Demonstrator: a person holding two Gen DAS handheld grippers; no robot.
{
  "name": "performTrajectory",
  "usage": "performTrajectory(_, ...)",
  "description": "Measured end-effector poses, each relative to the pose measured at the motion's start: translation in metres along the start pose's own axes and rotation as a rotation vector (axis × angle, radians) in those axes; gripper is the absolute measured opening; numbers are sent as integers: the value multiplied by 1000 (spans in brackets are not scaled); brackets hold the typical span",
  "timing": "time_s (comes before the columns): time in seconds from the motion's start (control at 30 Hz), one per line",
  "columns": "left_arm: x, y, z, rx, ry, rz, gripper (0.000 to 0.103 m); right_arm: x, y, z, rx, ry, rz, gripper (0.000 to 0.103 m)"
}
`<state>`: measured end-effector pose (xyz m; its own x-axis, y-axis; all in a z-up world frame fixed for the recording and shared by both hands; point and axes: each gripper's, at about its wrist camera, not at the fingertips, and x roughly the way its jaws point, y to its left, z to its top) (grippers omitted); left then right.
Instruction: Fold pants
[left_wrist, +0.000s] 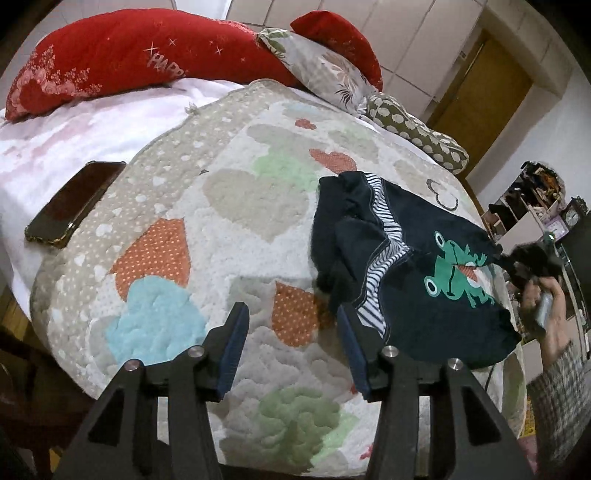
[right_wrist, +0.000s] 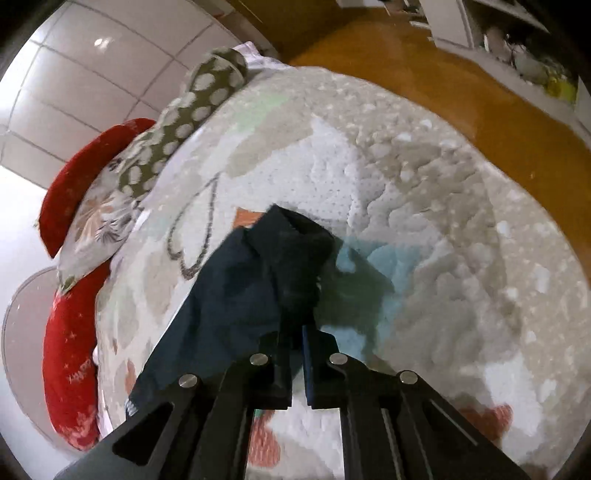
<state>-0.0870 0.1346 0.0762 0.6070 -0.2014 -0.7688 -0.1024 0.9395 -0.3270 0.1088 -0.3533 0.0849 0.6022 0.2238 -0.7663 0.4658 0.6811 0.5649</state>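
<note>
One pair of dark pants (left_wrist: 413, 266) is lying crumpled on the quilted bed (left_wrist: 221, 206), and we are pinching its far edge in the closed right hand-held gripper (right_wrist: 295, 339). We are holding the left hand-held gripper (left_wrist: 291, 332) wide open, empty, just beside the near edge, pants to its right.

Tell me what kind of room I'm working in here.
Most likely a home bedroom: the pants lie on a bed covered by a heart-patterned quilt, with red pillows at its head and a wooden door beyond.
</note>
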Motion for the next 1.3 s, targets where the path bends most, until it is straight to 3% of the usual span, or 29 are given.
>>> performTrajectory(0.2, 8, -11, -6, 13, 29, -54, 49, -57, -25, -29, -50, -35, 26, 4)
performTrajectory(0.3, 9, -16, -8, 19, 40, -54, 49, -71, -48, -38, -55, -67, -21, 4)
performTrajectory(0.43, 6, -21, -12, 27, 42, -49, 49, -73, -53, -37, -53, -71, 88, 9)
performTrajectory(0.47, 5, -23, -14, 32, 44, -47, 49, -68, -43, -34, -71, -63, 105, 31)
performTrajectory(0.5, 4, -26, -17, 40, 48, -46, 49, -63, -36, -31, -87, -62, 102, 67)
performTrajectory(0.53, 3, -27, -19, 45, 50, -46, 49, -56, -27, -27, -106, -68, 91, 76)
performTrajectory(0.57, 2, -28, -20, 49, 51, -45, 49, -47, -18, -21, -116, -85, 60, 77)
performTrajectory(0.67, -4, -33, -23, 60, 47, -40, 50, -15, 3, -7, -126, -78, -5, 75)
performTrajectory(0.73, -6, -35, -23, 66, 45, -40, 51, 4, 5, -2, -107, -41, -17, 49)
performTrajectory(0.77, -6, -35, -23, 67, 44, -41, 51, 15, 5, -1, -81, 7, 12, 11)
performTrajectory(0.8, -7, -35, -23, 67, 40, -44, 51, 17, 4, -1, -68, 31, 31, 4)
performTrajectory(1.13, 11, -42, -29, 68, 98, -102, 53, -44, -38, -36, -62, -18, 59, 5)
performTrajectory(1.23, 1, -44, -30, 87, 69, -93, 54, -50, -48, -43, -73, -55, -26, 15)
performTrajectory(1.3, -5, -41, -29, 82, 44, -75, 59, -69, -51, -55, -80, -120, -26, 21)
